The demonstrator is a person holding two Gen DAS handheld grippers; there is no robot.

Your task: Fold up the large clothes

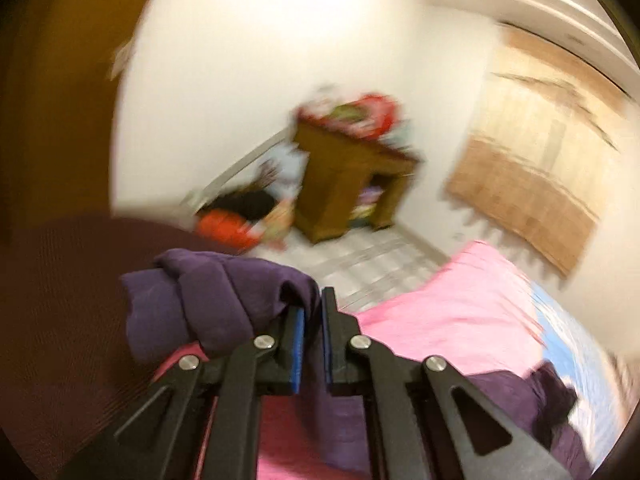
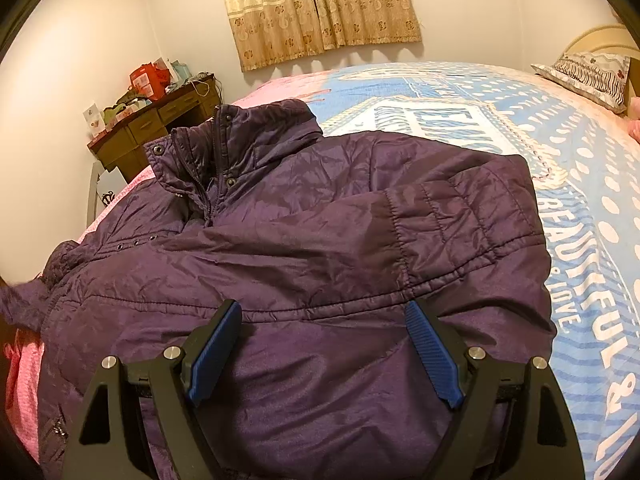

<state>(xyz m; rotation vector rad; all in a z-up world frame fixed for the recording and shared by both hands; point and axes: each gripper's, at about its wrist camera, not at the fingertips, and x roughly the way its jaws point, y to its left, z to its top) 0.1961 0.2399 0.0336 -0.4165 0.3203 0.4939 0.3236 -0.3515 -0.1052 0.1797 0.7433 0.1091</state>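
A dark purple quilted jacket (image 2: 304,240) lies spread on the bed, collar toward the far left, one sleeve folded across its front. My right gripper (image 2: 324,312) is open just above the jacket's lower part, holding nothing. In the blurred left wrist view my left gripper (image 1: 314,304) is shut on a bunched purple part of the jacket (image 1: 208,304) and holds it lifted above the pink sheet (image 1: 460,304). More of the jacket (image 1: 532,396) shows at lower right there.
The bed has a blue-and-white printed cover (image 2: 540,152) and a pink sheet edge (image 2: 24,376). A patterned pillow (image 2: 588,76) lies at the far right. A cluttered wooden desk (image 2: 156,124) stands by the wall, under beige curtains (image 2: 320,8).
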